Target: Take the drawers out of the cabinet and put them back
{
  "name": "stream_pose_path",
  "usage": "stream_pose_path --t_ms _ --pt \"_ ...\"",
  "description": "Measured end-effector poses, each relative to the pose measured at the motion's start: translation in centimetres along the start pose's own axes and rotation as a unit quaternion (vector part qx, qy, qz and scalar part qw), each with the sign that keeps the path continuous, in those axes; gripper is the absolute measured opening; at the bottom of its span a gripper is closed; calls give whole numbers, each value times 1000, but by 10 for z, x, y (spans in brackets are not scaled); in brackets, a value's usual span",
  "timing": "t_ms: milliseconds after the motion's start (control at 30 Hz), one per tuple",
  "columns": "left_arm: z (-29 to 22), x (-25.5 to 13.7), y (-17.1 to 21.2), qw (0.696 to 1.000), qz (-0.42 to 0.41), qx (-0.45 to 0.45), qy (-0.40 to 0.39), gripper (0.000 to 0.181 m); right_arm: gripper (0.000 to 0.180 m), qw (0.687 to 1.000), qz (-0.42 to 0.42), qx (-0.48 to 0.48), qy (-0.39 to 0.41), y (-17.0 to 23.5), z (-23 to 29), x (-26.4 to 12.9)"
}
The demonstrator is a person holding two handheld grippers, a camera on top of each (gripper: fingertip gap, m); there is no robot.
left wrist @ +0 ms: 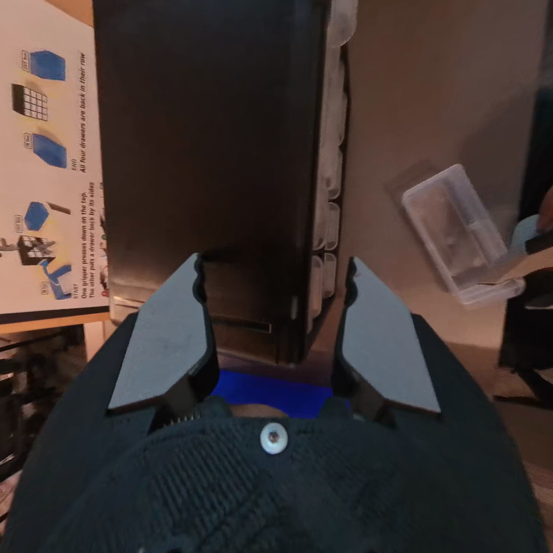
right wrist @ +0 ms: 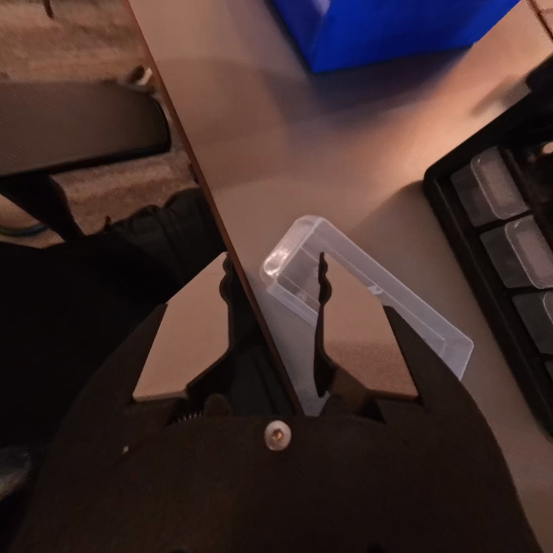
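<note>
Left wrist view: black cabinet (left wrist: 209,149) fills upper centre, instruction sheet (left wrist: 51,155) upper left.
Left gripper (left wrist: 275,269) gapes empty; right gripper (right wrist: 273,269), spread, straddles a clear drawer (right wrist: 368,302) wall.

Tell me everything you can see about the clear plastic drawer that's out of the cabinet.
The drawer is a small, long, open-topped tray of clear plastic with a rounded pull tab at its far end, and it looks empty. It sits skewed over the table, apart from the cabinet. One finger of the right tool overlaps it; whether it is gripped cannot be told.
</note>
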State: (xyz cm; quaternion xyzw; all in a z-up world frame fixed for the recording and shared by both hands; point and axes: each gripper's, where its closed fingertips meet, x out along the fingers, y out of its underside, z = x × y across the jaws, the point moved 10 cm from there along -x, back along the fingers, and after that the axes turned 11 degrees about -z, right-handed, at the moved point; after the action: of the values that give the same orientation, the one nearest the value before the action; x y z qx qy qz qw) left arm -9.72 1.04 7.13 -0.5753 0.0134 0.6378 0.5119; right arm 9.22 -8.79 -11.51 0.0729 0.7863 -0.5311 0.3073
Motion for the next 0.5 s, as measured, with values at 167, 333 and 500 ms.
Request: stream_pose_path --t_ms 167,333,500 --pt "-8 6 5 996 19 64 -65 85 40 998 62 -30 14 28 -24 -16" --pt "-16 9 10 991 32 103 -85 93 44 990 116 -41 66 55 -59 -53" --pt "-3 0 9 997 5 53 -55 78 45 988 128 -46 69 73 -80 -72"
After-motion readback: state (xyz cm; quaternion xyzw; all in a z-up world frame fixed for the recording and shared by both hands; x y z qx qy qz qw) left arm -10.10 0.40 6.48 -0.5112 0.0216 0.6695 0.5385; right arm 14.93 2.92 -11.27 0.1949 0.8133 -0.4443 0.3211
